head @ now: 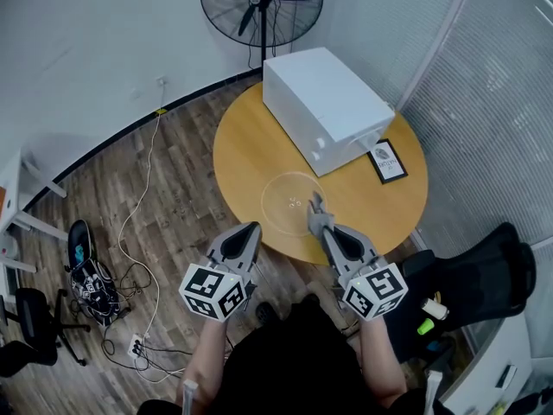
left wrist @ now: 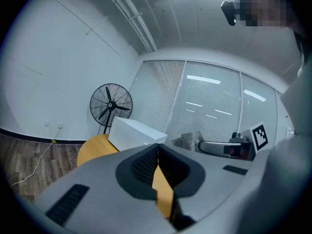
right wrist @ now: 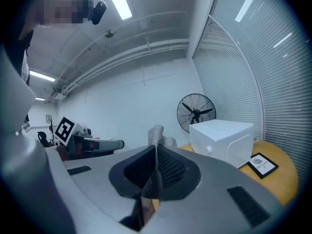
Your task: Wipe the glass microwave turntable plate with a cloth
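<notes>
Glass turntable plate point(head: 283, 204) is lying flat on the round wooden desk point(head: 246, 150), near its front edge, just in front of the white microwave point(head: 324, 106) w/ a bare strip of desk between them. Right hand-held gripper point(head: 319, 221) is clamping a grey cloth point(head: 316, 204); in the right gripper view the cloth point(right wrist: 156, 135) is sitting pinched between the closed jaws and poking up past the tips. From the head view that cloth is overlapping the plate's right rim, but can't tell if it's touching the glass. Left hand-held gripper point(head: 252, 228) is hanging closed and empty by the plate's near-left edge, over the desk's rim; in its own view the jaws point(left wrist: 157, 152) are meeting w/ nothing between them. A small framed card point(head: 388, 160) is lying on the desk to the right of the microwave. A black standing fan point(head: 261, 3) is standing behind the desk by the wall
</notes>
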The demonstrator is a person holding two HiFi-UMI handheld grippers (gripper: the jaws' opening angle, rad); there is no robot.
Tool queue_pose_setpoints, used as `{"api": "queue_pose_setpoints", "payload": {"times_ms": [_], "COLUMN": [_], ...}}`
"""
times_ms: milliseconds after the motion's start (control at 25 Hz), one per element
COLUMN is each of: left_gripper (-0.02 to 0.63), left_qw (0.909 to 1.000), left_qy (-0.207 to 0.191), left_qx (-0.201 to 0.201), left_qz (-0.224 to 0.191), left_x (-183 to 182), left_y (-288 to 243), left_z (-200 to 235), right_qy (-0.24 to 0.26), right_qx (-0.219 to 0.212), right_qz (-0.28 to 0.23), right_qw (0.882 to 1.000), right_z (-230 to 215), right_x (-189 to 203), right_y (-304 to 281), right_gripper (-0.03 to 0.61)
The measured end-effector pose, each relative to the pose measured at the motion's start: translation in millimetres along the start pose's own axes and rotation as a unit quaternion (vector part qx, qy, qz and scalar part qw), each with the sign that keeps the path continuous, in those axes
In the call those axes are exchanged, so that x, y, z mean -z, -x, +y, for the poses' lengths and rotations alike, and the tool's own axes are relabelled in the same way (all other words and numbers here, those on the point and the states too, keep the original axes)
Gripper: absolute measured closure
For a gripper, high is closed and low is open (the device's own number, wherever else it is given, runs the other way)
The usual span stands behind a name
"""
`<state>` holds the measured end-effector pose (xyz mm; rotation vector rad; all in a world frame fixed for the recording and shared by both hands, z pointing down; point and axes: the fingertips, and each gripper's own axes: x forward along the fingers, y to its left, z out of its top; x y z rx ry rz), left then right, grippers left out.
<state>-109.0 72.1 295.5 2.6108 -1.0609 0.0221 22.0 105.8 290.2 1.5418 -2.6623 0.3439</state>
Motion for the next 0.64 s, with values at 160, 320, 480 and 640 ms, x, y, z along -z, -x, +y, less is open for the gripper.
{"api": "queue_pose_setpoints", "payload": {"times_ms": [160, 320, 480, 640], "left_gripper": [0.615, 0.615, 0.615, 0.615], "left_qw": [1.0, 1.0, 0.9999, 0.9999], "left_qy": [-0.002, -0.005, -0.007, -0.009], "left_qx": [0.003, 0.003, 0.006, 0.006], "left_qz": [0.001, 0.005, 0.007, 0.006], "left_x": [-1.7, -0.2, -0.2, -1.0], "left_y": [1.2, -0.8, -4.1, -7.6], "left_z": [-2.8, -3.1, -6.5, -9.3], "right_qy": [0.0, 0.006, 0.009, 0.015], "right_qx": [0.001, -0.003, -0.004, -0.004], "right_qz": [-0.005, -0.003, -0.003, 0.0], "right_qw": [1.0, 1.0, 1.0, 1.0], "right_z": [0.1, 0.2, -1.0, -4.5], "right_x": [-4.4, -4.6, -5.8, -6.1], "right_y": [1.8, 0.4, 0.5, 1.0], "right_gripper": [0.558, 0.558, 0.56, 0.56]}}
